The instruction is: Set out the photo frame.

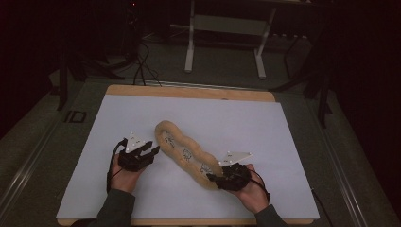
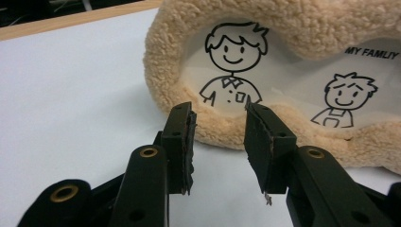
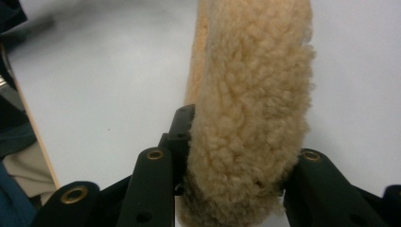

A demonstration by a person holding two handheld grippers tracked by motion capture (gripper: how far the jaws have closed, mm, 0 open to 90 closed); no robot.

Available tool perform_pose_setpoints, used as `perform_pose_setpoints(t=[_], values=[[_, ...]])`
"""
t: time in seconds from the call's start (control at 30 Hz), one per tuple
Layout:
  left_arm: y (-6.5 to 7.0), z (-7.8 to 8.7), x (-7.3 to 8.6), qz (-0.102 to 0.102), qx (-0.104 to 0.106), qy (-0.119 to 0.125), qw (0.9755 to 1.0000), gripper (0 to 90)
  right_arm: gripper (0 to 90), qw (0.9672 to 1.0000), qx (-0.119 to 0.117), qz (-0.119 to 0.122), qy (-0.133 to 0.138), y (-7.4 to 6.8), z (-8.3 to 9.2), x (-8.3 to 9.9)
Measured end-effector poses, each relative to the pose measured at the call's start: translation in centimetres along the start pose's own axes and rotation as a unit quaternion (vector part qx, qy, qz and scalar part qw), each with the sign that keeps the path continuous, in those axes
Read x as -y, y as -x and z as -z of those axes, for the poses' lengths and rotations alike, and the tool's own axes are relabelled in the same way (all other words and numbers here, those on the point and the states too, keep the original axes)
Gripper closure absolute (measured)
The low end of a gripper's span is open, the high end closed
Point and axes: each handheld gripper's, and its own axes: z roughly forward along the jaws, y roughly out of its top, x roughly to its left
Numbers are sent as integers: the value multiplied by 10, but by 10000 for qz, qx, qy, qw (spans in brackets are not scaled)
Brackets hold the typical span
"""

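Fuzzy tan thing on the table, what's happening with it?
A person is working a long plush fleece frame with cartoon family drawings, which lies on a white table, using two handheld grippers. The right gripper is clamped on the frame's near end, fleece squeezed between its jaws. The left gripper sits just short of the other end with its jaws apart and nothing between them, aimed at the fleece rim below the drawn figure.

Right gripper (image 3: 236, 156), black jaws clamped on fluffy tan plush frame (image 3: 253, 94), white table sheet (image 3: 104, 75) beneath
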Motion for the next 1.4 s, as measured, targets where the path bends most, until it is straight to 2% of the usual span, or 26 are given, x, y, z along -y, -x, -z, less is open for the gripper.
perform_pose_setpoints(t=[0.13,0.2,0.47,0.63,0.97,1.13,1.27,1.4], values=[[-3,0,1,43,-35,19,10000,623,659,9996,-264,30,133,4,0,2],[-5,-1,1,72,-42,24,10000,623,660,9994,-305,51,157,5,0,2],[-10,-2,1,100,-109,-12,9999,613,667,9989,-412,112,218,7,1,3],[-12,-3,2,99,-71,-45,9999,617,669,9983,-481,184,265,8,1,4],[-17,-3,3,148,-193,34,9997,584,671,9973,-564,293,378,9,2,6],[-18,-3,4,166,-297,40,9994,568,673,9962,-599,402,485,6,5,5],[-19,-4,5,182,-276,60,9994,563,674,9949,-712,499,508,5,6,5],[-20,-4,5,162,-270,70,9995,568,674,9944,-722,594,496,4,6,6]])
